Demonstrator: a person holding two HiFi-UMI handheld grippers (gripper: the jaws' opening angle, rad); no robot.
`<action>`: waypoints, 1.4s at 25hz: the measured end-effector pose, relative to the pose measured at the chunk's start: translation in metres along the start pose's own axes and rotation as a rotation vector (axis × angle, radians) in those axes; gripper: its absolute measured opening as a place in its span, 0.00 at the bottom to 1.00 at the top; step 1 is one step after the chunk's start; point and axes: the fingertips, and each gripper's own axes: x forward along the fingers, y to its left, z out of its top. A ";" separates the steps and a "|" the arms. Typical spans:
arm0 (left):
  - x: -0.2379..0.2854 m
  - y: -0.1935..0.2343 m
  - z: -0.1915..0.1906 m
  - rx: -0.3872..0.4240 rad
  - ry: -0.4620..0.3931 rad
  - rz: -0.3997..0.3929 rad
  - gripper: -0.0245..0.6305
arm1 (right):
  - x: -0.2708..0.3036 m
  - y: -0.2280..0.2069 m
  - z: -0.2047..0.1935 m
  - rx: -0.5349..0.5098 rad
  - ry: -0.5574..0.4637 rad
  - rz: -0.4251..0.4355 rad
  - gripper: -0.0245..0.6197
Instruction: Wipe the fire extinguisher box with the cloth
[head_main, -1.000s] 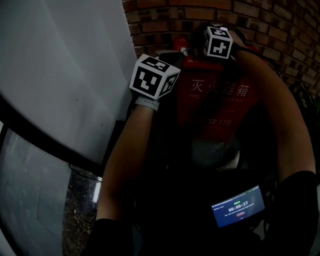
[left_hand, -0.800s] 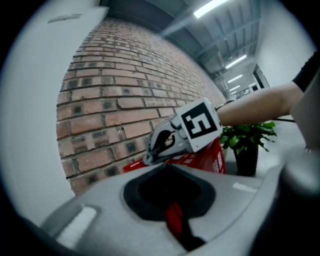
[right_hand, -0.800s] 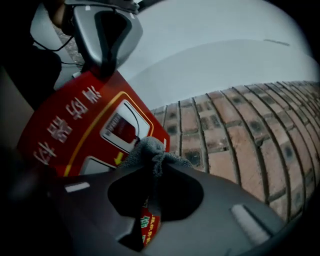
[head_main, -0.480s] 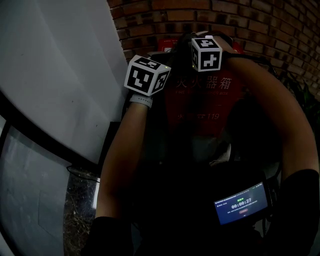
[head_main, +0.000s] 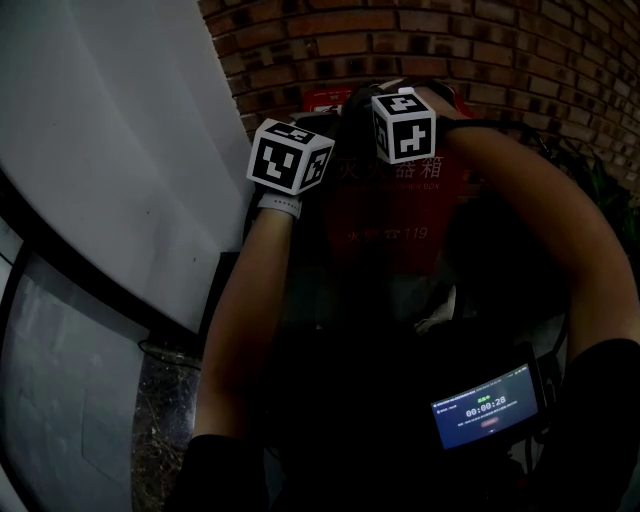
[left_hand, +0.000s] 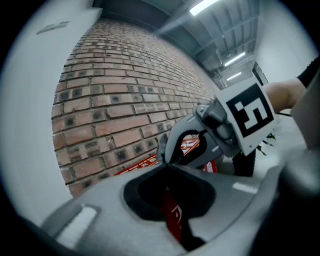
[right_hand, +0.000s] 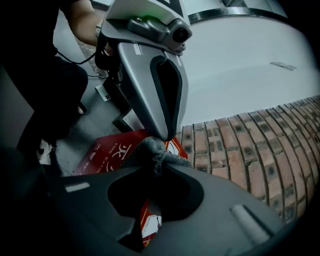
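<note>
1. Clearly, the right gripper (right_hand: 160, 159) is clamped on the grey cloth (right_hand: 145, 149); the red fire extinguisher box (right_hand: 102, 150) lies just beyond it, centre-left of frame.
2. Left gripper (left_hand: 165, 166), jaws together and empty, hovers just beside the cloth.

floor (right_hand: 90, 125): grey, smooth | on it: red fire extinguisher box (right_hand: 107, 150) | box standing at foot of brick wall (right_hand: 240, 150)

In the head view the red metal fire extinguisher box (head_main: 385, 212) is mostly covered by the person's forearms (head_main: 245, 300), its base lost in shadow. The bunched grey cloth (right_hand: 145, 150) disappears behind the right gripper (right_hand: 158, 168) where its jaws meet, possibly folded there.
</note>
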 end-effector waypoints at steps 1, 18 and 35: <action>0.000 -0.001 0.001 0.000 -0.001 0.000 0.04 | -0.002 -0.001 -0.001 -0.003 -0.002 -0.007 0.08; 0.036 0.002 0.002 -0.021 -0.011 -0.045 0.04 | 0.037 -0.069 -0.150 0.166 0.258 -0.149 0.08; 0.049 0.005 0.002 0.045 0.078 -0.029 0.04 | 0.051 -0.043 -0.090 0.048 0.154 -0.062 0.08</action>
